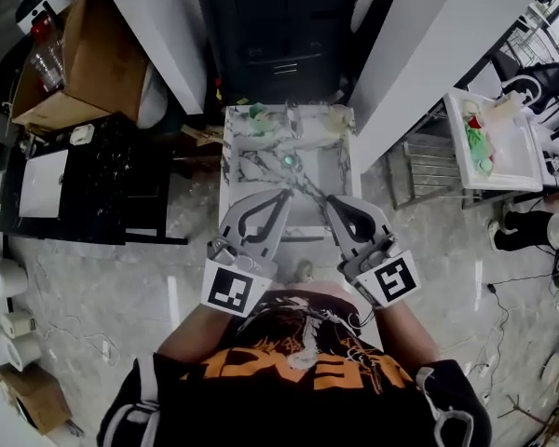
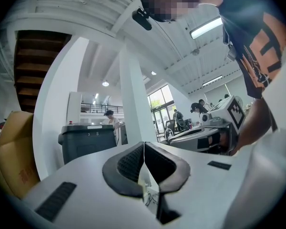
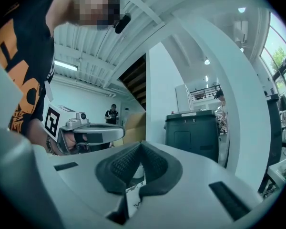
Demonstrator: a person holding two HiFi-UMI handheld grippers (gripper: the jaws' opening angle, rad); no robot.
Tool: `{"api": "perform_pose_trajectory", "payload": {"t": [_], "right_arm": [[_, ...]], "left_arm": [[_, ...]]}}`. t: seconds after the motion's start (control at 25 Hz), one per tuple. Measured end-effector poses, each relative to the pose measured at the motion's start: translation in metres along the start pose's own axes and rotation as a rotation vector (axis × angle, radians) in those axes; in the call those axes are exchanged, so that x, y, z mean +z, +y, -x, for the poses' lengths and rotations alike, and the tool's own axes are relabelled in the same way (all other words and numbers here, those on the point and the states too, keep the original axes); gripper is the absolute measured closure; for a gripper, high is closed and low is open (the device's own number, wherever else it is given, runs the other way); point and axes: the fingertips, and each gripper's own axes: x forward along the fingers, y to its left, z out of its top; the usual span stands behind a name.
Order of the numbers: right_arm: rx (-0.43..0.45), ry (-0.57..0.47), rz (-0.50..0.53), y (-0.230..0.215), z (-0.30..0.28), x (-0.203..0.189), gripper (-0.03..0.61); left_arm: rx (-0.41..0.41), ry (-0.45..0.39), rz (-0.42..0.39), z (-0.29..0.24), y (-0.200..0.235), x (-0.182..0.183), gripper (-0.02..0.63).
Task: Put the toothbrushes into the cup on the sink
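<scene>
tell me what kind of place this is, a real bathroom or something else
Most likely a workshop or lab hall, not a real bathroom: the marble-patterned sink unit stands alone on an open floor, a large cardboard box sits off to its left, and loose cables trail across it.

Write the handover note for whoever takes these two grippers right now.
Left gripper: shut, empty, held level, pointing toward the sink.
Right gripper: shut, empty, level beside it.
Things: a greenish item at the back left of the sink's ledge and a pale item at the back right. Both are too small to tell cup from toothbrushes.
Done: nothing that shows.
Left: probably everything. Reach the ledge, pick up each toothbrush, put it in the cup.
</scene>
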Motion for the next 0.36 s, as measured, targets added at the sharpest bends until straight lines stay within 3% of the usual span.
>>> {"api": "perform_pose_trajectory", "payload": {"t": [0.36], "right_arm": [[0.006, -0.015, -0.001, -0.021, 0.017, -0.001, 0.565]], "left_arm": [[-0.019, -0.029, -0.01, -0.026, -0.023, 0.011, 0.586]]}}
